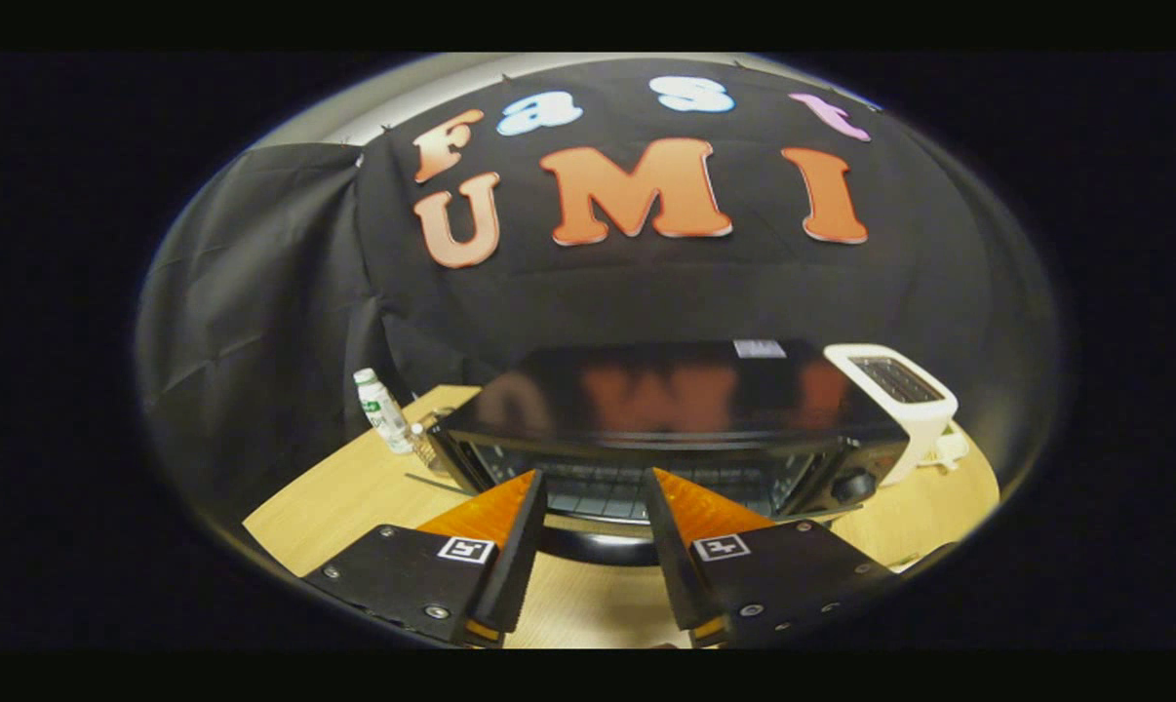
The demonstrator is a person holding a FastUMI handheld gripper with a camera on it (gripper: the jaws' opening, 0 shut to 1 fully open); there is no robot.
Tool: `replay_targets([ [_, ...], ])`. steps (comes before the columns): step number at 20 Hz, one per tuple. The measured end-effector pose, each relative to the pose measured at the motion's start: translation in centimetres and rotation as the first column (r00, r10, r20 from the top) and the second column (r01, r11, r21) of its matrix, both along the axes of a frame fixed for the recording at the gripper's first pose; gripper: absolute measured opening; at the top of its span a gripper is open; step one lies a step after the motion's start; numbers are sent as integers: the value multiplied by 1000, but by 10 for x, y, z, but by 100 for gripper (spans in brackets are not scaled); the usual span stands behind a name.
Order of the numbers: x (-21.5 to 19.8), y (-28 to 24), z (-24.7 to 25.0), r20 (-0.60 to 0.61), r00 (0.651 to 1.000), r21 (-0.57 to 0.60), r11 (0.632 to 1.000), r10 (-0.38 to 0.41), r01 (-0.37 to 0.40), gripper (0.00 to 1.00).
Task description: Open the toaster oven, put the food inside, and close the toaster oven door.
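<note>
Taking the toaster oven (666, 409) as the landmark: off its left end a small white plastic bottle (381, 409) with a green label stands on the wooden tabletop (354, 487), with something small and clear just beside it that I cannot identify. The toaster oven itself sits black and glossy-topped in the middle, its glass door (637, 487) facing the tool; wire racks show behind the glass, and the door looks shut or nearly so, with a dark curved handle (598, 544) along its lower front. The tool (596, 512) hovers just in front of that door, its fingers spread apart with nothing between them, straddling the middle of the handle. A round knob (853, 485) sits at the oven's right front corner, and off its right end stands a white slot toaster (900, 395). I see no food. My reading is that the opening step is in hand: the next move calls for settling the fingers around the handle, closing on it and swinging the door open.
</note>
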State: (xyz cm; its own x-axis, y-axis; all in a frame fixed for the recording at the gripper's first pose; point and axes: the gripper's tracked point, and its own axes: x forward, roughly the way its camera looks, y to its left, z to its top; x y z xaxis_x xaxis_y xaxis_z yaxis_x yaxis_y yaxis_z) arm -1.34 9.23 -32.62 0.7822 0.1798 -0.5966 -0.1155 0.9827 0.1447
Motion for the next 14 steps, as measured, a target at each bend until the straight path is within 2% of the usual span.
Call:
replay_targets([
  [1, -24, -5, -23, -113, 994, 11, 1000, -9, 11, 59],
  [3, -45, -9, -49, -196, 980, 43, 999, -23, 32, 59],
  [6, -54, -15, -58, -189, 981, 23, 999, -39, 44, 58],
  [10, -58, -18, -65, -160, 987, -79, 997, -3, -10, 58],
  [14, -74, -19, -92, -266, 964, -118, 992, 0, -32, 58],
])
